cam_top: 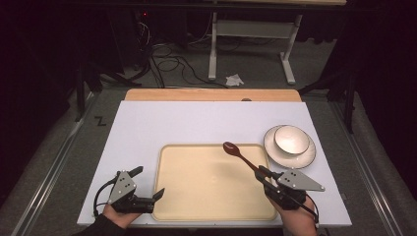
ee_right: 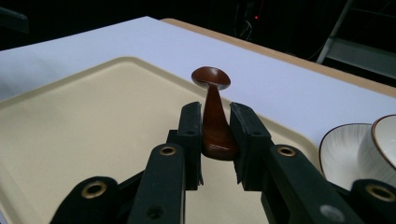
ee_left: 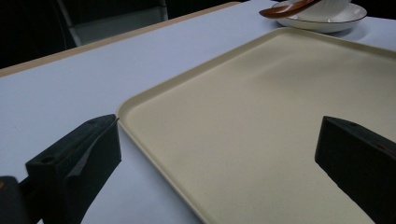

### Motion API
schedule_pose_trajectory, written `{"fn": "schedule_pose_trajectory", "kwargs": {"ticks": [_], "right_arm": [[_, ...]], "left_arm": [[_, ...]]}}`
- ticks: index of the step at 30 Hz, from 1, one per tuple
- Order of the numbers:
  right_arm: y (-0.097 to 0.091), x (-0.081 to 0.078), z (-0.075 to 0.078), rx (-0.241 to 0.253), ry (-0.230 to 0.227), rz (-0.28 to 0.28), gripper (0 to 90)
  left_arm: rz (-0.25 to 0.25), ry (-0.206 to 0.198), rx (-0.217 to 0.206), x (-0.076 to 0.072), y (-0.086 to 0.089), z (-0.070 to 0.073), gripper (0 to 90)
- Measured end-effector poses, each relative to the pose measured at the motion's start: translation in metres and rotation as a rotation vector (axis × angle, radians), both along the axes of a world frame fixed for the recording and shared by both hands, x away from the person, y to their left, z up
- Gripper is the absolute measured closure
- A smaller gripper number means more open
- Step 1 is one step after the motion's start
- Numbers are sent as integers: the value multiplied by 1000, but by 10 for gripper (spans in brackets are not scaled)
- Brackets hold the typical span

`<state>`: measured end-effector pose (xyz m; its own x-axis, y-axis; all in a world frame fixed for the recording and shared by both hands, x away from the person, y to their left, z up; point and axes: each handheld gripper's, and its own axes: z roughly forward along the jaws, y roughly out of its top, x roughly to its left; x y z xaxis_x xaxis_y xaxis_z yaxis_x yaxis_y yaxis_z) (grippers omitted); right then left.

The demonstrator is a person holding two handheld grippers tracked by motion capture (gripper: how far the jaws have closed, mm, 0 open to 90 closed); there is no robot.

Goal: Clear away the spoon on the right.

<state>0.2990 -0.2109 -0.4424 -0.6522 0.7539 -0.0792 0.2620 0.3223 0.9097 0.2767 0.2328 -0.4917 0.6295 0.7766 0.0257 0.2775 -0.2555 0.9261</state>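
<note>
We saw the brown wooden spoon (ee_right: 212, 116) clamped by its handle end between the narrow-set jaws of the right gripper (cam_top: 260, 175), its bowl raised over the far right corner of the cream tray (cam_top: 187, 196). In the right gripper view the handle sat squeezed between the two black pads, with the bowl pointing away toward the tray's far rim. Taking the tray as our landmark, the spoon's bowl (cam_top: 230, 147) hung just above its far edge, and the shaft ran back diagonally over its right rim to the gripper.

Just beyond the tray's right far corner stood a white plate (cam_top: 305, 155) with a dark rim line, carrying a white bowl (cam_top: 291, 137); the two sat close beside the spoon's shaft but apart from it. The tray's whole flat floor lay bare, bounded by a low raised rim with rounded corners. To the tray's left the white table top (cam_top: 137, 128) was open, and a broad open strip ran behind the tray to the wooden edge (cam_top: 211, 94) at the back.

The left gripper (cam_top: 147, 184) rested at the tray's near left corner, its jaws spread wide with nothing between them, one jaw over the table, the other over the tray.

We could read no brand or label on any piece; a dark Z-shaped mark (cam_top: 100, 121) lay on the grey floor left of the table.
</note>
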Motion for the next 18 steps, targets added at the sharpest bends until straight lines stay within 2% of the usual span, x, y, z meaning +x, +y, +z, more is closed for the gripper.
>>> {"fn": "schedule_pose_trajectory", "kwargs": {"ticks": [5,12,18], "right_arm": [[1,2,-9,-5,32,9,769],[5,3,-24,-64,69,23,768],[5,4,-31,-85,91,25,768]], "left_arm": [[-1,0,0,1,0,0,9],[-3,-1,-2,0,0,0,9],[-3,-1,-2,0,0,0,9]]}}
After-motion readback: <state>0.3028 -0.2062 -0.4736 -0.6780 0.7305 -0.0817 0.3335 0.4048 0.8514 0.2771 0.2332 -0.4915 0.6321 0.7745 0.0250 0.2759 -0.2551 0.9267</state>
